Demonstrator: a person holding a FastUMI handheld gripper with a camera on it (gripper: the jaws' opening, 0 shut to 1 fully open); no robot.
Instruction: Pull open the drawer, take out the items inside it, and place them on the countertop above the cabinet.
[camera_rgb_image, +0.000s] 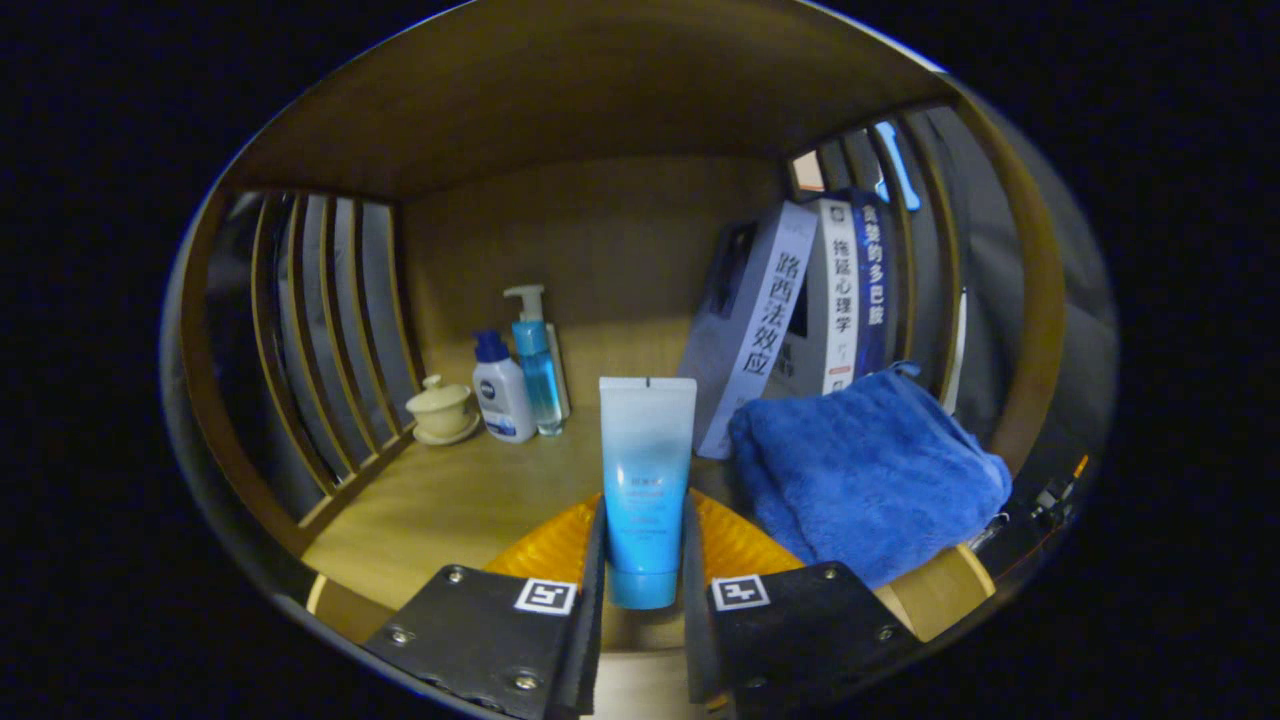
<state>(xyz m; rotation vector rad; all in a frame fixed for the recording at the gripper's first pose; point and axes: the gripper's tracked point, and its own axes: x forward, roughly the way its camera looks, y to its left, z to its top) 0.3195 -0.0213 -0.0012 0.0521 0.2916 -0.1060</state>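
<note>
A blue-and-white tube (645, 480) stands upright, cap down, between my fingers, and my gripper (643, 575) is shut on its lower part. It hangs just over the front of the wooden countertop (450, 500) inside a shelf-like cabinet bay. A folded blue towel (865, 475) lies on the countertop just to the right of the tube, touching the leaning books behind it.
At the back left stand a small lidded cream cup (441, 408), a white bottle with a blue cap (503, 400) and a blue pump bottle (536, 360). Several books (800, 310) lean at the back right. Slatted wooden sides (320, 330) close the bay left and right.
</note>
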